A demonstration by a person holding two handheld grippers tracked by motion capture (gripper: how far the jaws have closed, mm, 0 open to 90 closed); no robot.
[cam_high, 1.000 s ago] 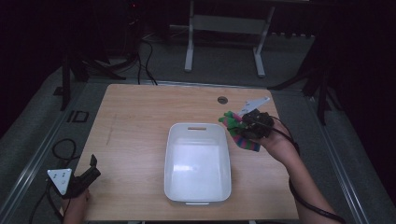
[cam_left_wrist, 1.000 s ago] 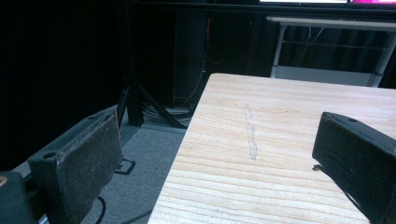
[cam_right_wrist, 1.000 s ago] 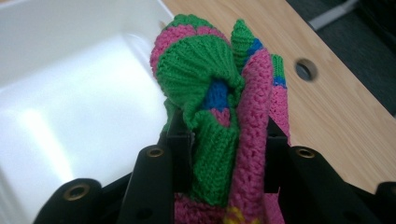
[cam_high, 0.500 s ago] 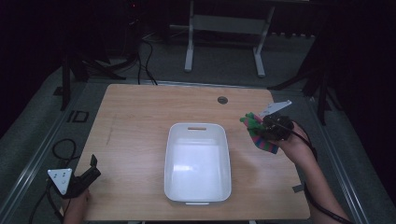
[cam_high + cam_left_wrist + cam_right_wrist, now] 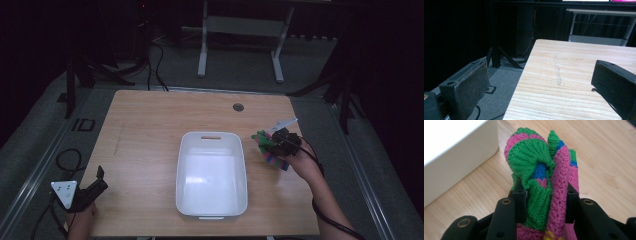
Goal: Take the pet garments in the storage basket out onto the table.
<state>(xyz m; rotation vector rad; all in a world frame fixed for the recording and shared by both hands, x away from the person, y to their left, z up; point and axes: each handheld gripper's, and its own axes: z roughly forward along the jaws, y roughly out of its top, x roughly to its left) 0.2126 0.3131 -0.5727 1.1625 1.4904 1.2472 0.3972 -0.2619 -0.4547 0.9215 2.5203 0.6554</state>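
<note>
Knitted pink-and-green cloth (image 5: pixel 544 185) sits pinched in the right tongs (image 5: pixel 282 142), just right of the white tub (image 5: pixel 211 172); the left tongs (image 5: pixel 90 190), gaping empty, lie far off.

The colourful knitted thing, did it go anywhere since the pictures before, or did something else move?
The right tongs, shut on the knitted thing, first swung out toward the table's right edge, then came back toward the white bin, and now hold it just beside the bin's right wall. It was never let go. The left tongs, open at the near left corner, and the bin stayed put.
</note>
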